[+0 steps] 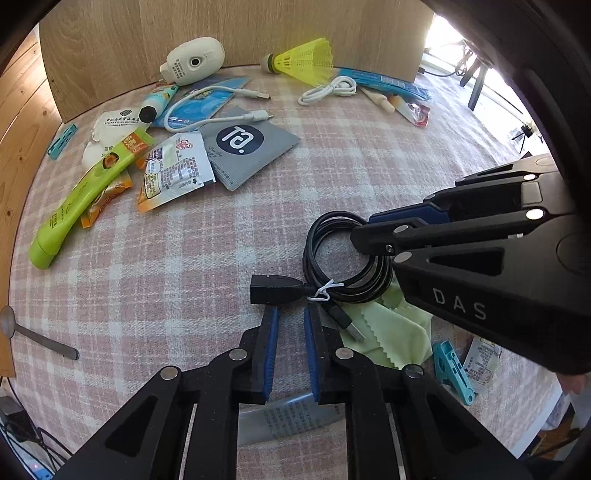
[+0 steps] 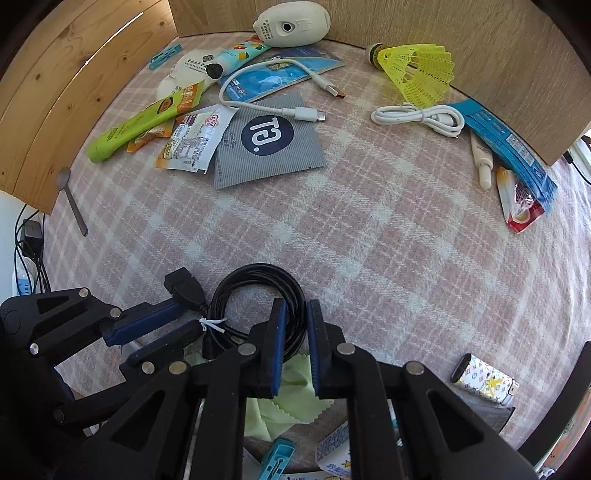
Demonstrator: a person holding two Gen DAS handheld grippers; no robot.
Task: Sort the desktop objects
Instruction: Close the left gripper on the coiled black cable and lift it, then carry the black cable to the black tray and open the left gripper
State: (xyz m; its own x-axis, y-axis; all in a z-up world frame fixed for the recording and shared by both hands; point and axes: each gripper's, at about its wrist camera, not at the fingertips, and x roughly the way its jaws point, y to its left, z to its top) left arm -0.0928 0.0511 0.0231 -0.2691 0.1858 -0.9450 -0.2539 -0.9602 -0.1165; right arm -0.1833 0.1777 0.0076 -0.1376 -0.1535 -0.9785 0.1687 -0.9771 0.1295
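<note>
A coiled black cable [image 1: 308, 254] [image 2: 258, 270], bound with a white tie [image 1: 321, 291], lies on the pink checked cloth [image 1: 221, 240]. My right gripper [image 2: 296, 303] [image 1: 364, 227] is shut on one side of the coil, with the strands filling the gap between its blue pads. My left gripper [image 1: 290, 310] [image 2: 191, 314] stands with narrow jaws and bare cloth showing between the pads. Its tips sit against the cable's socket end [image 1: 275, 290] [image 2: 183, 286]. Whether they pinch the cable, I cannot tell. A pale green cloth [image 1: 391, 332] lies partly under the coil.
Packets, a green tube [image 1: 85, 199], a grey pouch [image 1: 251, 147] and white cables [image 1: 328, 88] crowd the back by the wooden wall [image 1: 221, 22]. A yellow shuttlecock [image 1: 306, 61] lies there too. A spoon [image 1: 33, 336] lies left, with a teal clip [image 1: 452, 369] and a lighter [image 2: 484, 380] nearby.
</note>
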